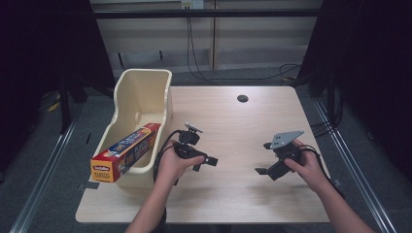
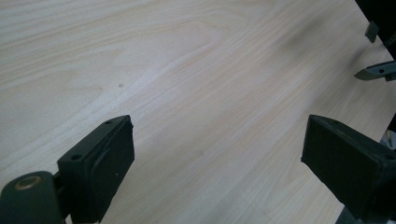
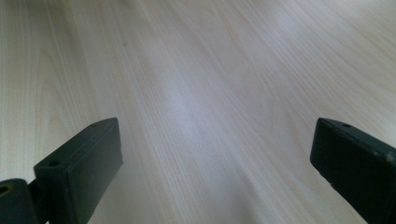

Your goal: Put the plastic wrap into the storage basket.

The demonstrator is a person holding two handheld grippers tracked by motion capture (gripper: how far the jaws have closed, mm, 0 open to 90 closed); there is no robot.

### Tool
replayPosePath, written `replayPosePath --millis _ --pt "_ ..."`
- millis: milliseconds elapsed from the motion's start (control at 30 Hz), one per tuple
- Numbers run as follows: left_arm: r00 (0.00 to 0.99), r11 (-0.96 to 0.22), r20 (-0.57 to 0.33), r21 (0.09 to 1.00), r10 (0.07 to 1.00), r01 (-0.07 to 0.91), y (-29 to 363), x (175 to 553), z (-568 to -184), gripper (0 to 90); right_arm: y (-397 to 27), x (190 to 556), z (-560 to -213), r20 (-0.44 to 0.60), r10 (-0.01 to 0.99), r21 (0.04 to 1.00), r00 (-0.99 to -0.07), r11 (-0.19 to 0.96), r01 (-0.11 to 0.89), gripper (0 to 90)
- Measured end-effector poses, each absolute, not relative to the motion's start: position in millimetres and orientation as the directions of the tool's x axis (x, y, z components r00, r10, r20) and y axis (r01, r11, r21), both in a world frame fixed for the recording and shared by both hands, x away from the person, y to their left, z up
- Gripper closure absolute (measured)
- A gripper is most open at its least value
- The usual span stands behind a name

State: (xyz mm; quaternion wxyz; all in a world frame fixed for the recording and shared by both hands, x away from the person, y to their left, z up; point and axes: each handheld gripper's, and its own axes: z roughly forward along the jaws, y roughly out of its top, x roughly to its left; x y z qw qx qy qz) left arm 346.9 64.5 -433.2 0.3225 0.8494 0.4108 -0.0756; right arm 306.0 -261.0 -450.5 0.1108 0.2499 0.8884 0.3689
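Note:
A hand holds my left gripper (image 1: pixel 206 164) low over the wooden table (image 1: pixel 233 121), just right of the bin, pointing right. Its jaws stand wide apart in the left gripper view (image 2: pixel 217 140) with nothing but bare wood between them. My right gripper (image 1: pixel 262 158) sits in the other hand toward the table's right side and points left at the left one. It is open too, and the right gripper view (image 3: pixel 215 135) has plain tabletop between its jaws. The tips of the right gripper (image 2: pixel 378 70) peek in at the far right edge of the left gripper view.
A beige plastic bin (image 1: pixel 141 97) stands at the table's left side. A long orange, blue and yellow box of plastic wrap (image 1: pixel 124 151) lies slanted across its near rim. A small dark round hole (image 1: pixel 242 98) is in the table's far middle. Cables hang behind the table.

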Motion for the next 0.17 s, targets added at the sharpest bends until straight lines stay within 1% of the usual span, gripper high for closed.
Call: replayPosePath --millis 33,67,167 --pt "0.645 -0.445 -0.396 0.488 0.653 0.75 63.6 345.7 -434.7 9.1 -261.1 305.5 -450.7 -0.012 0.532 0.71 -0.847 0.601 0.367 2.0" --pt "0.653 -0.46 -0.377 0.487 0.656 0.743 63.7 344.6 -436.8 9.1 -261.5 305.5 -450.8 -0.014 0.532 0.711 -0.847 0.601 0.366 2.0" --pt "0.67 -0.475 -0.361 0.495 0.649 0.728 63.3 340.9 -444.3 9.1 -263.7 305.3 -452.3 -0.014 0.546 0.711 -0.838 0.595 0.376 1.9"
